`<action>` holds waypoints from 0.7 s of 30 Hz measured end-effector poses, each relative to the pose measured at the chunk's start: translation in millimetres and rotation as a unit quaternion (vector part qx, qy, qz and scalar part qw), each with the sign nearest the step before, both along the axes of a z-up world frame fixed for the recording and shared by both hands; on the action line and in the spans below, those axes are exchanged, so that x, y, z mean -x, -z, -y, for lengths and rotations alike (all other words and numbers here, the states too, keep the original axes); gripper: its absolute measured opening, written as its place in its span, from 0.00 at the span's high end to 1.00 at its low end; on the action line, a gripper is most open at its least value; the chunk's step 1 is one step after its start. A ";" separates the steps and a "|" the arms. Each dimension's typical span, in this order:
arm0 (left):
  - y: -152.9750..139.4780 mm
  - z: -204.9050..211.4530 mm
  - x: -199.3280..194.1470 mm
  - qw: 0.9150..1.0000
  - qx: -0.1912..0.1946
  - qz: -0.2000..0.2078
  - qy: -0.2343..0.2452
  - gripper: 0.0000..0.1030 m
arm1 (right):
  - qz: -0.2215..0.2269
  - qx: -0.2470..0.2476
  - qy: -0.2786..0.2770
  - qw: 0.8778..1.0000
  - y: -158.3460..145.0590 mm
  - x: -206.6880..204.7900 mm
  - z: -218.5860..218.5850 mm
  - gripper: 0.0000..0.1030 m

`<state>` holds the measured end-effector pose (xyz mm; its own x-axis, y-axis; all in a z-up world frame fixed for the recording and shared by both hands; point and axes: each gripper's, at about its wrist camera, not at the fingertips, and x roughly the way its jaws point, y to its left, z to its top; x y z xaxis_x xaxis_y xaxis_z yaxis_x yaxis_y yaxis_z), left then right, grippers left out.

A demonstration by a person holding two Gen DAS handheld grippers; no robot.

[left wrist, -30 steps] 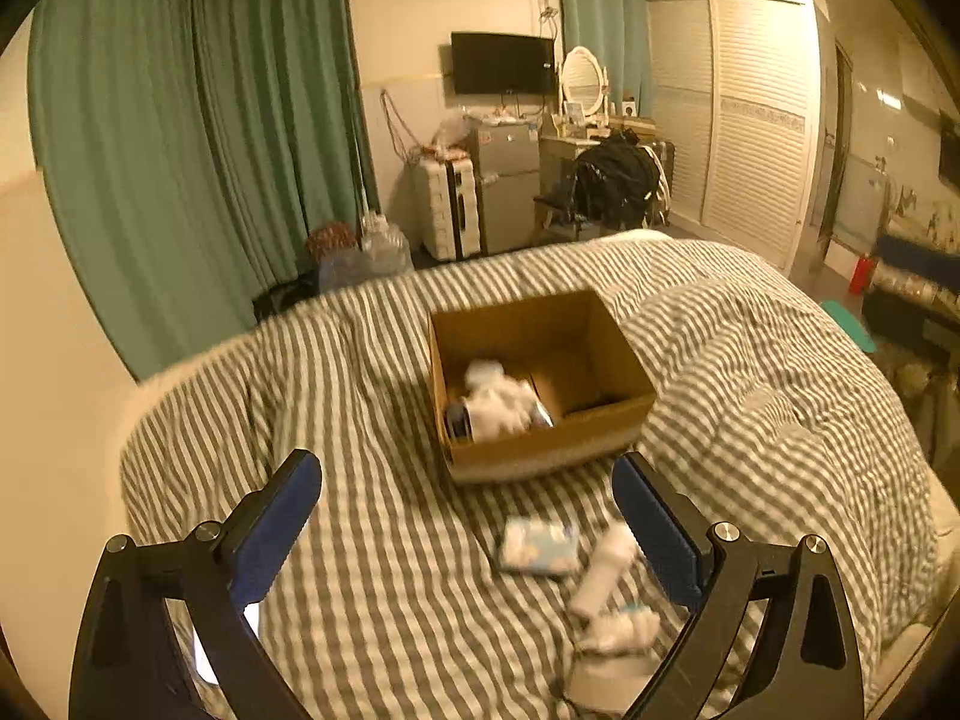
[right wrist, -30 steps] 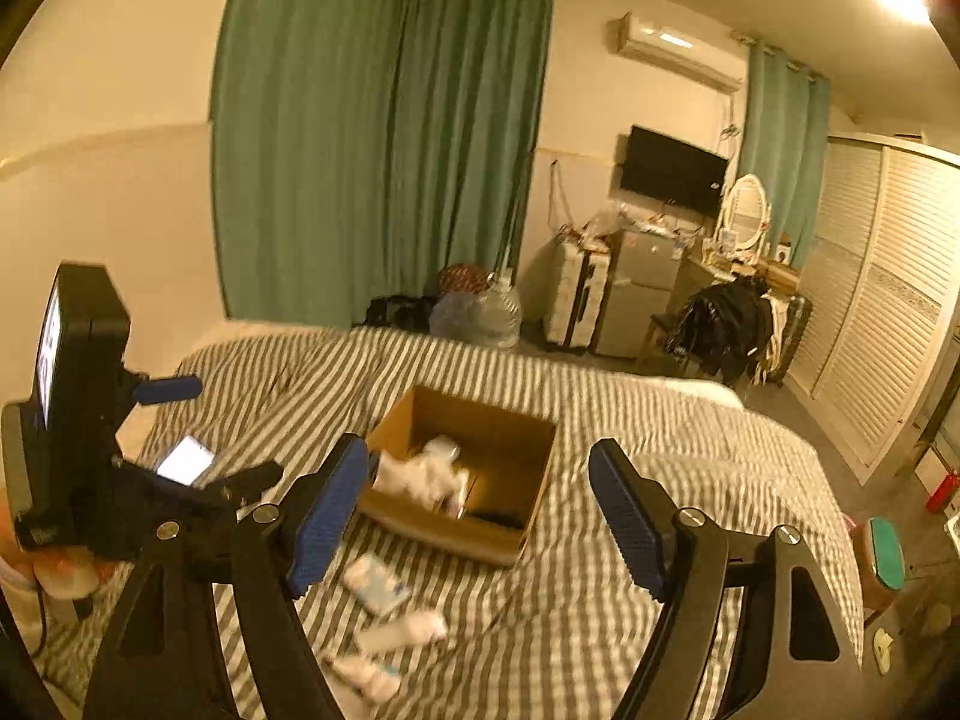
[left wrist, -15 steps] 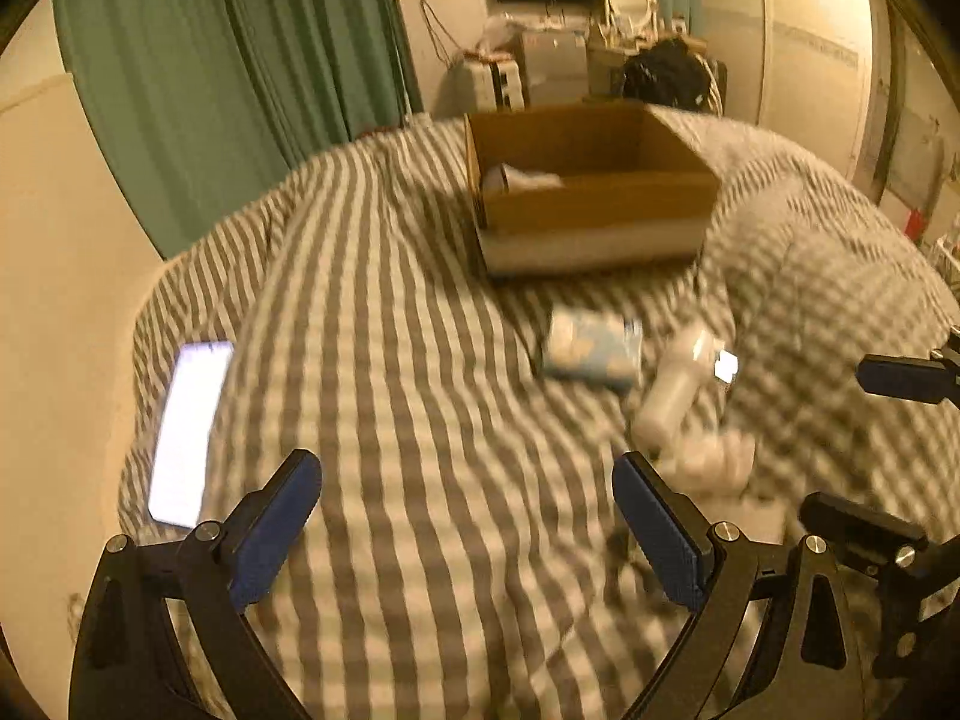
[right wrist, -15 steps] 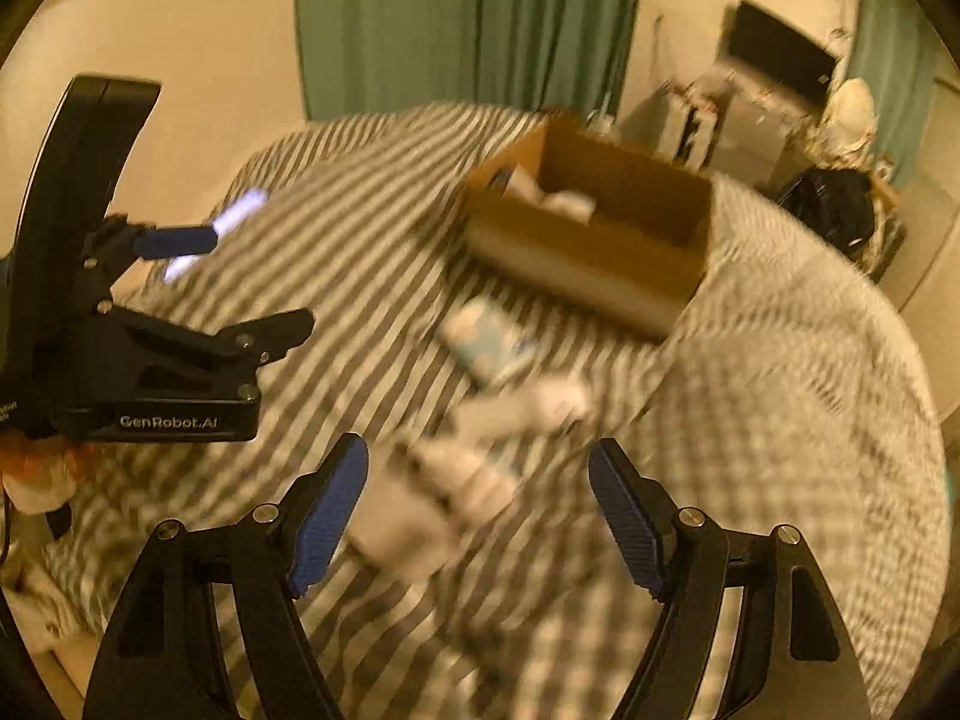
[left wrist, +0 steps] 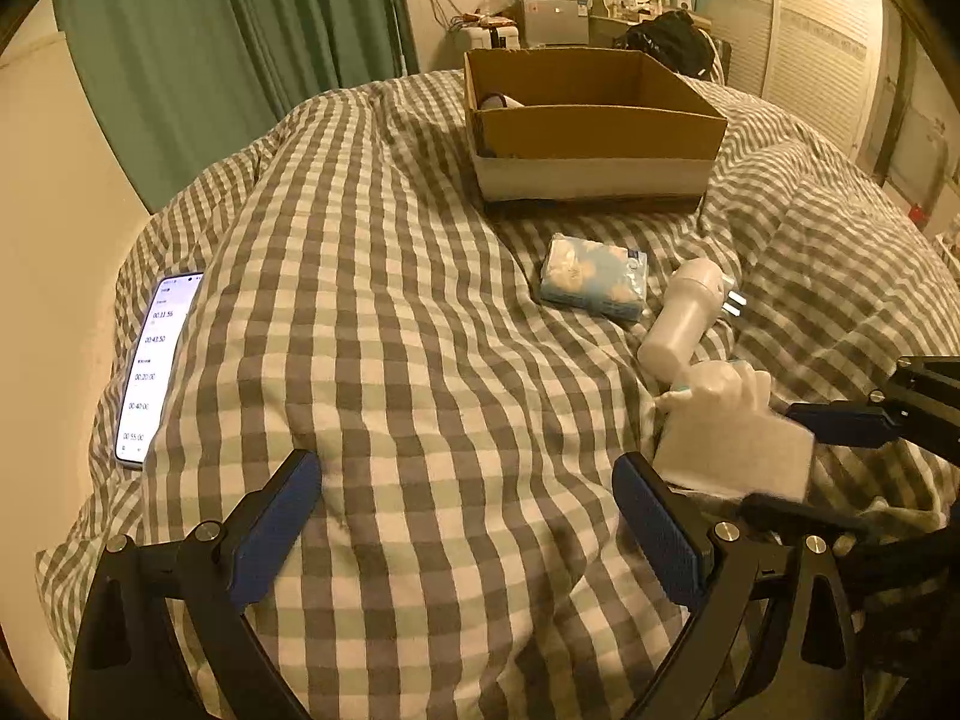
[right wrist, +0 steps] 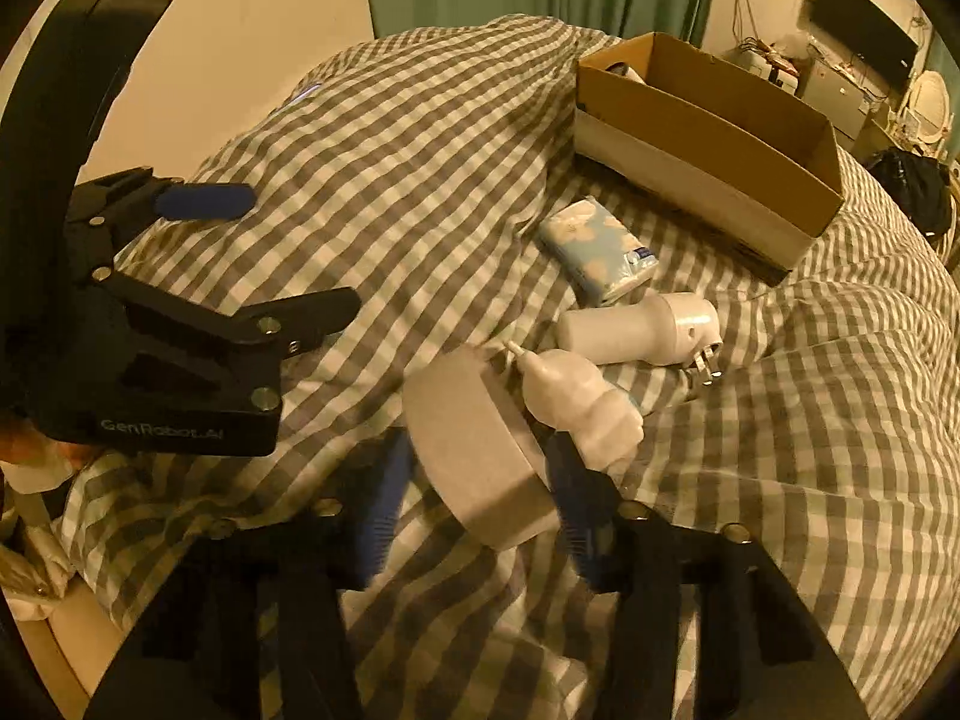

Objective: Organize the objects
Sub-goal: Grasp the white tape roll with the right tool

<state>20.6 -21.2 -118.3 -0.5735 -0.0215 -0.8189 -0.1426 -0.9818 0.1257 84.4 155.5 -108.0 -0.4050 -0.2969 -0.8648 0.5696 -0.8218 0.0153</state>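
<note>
My right gripper [right wrist: 480, 507] is closing on a white rectangular block [right wrist: 474, 444] on the checked bedspread [right wrist: 420, 138], with a pad against each of its sides. Touching the block lies a small white squeeze bottle [right wrist: 576, 402], and behind it a white plug-in device [right wrist: 636, 330] and a blue tissue pack [right wrist: 600, 252]. Farther back stands an open cardboard box [right wrist: 708, 138] with a few items inside. My left gripper [left wrist: 468, 516] hovers open over bare bedspread, left of the block [left wrist: 732, 450], with nothing between its fingers.
A lit phone [left wrist: 156, 360] lies at the bed's left edge beside the wall. Green curtains [left wrist: 240, 30] hang behind the bed. A wardrobe [left wrist: 828, 42], a television and a cluttered desk stand at the far side of the room.
Both grippers have come down close to the bed, tilting downward. The right gripper's jaws have narrowed around the white block. The left gripper's jaws have stayed wide.
</note>
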 end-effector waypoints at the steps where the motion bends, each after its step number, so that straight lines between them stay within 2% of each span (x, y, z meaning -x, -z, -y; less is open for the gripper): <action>1: 0.0 -0.7 1.1 1.000 0.002 0.001 -0.001 0.03 | -0.004 0.003 0.001 1.000 -2.4 -0.1 -1.0 0.63; 4: -1.2 -4.1 6.1 1.000 0.004 0.003 -0.002 0.03 | -0.014 0.022 0.011 1.000 -15.0 -0.1 -10.5 0.69; 8: -3.6 -15.9 14.1 1.000 -0.004 0.006 0.009 0.03 | -0.047 0.038 0.032 0.998 -42.4 -1.4 -30.2 0.70; 13: -2.8 -48.7 20.8 0.998 -0.031 0.018 0.047 0.03 | -0.086 0.041 0.080 0.992 -67.4 2.4 -65.5 0.70; 16: 2.7 -70.3 25.2 0.996 -0.043 0.031 0.071 0.03 | -0.096 0.034 0.113 0.988 -70.3 7.0 -86.1 0.70; 21: 20.3 -98.5 35.4 0.992 -0.051 0.064 0.097 0.03 | -0.089 0.039 0.131 0.987 -65.1 12.4 -103.5 0.70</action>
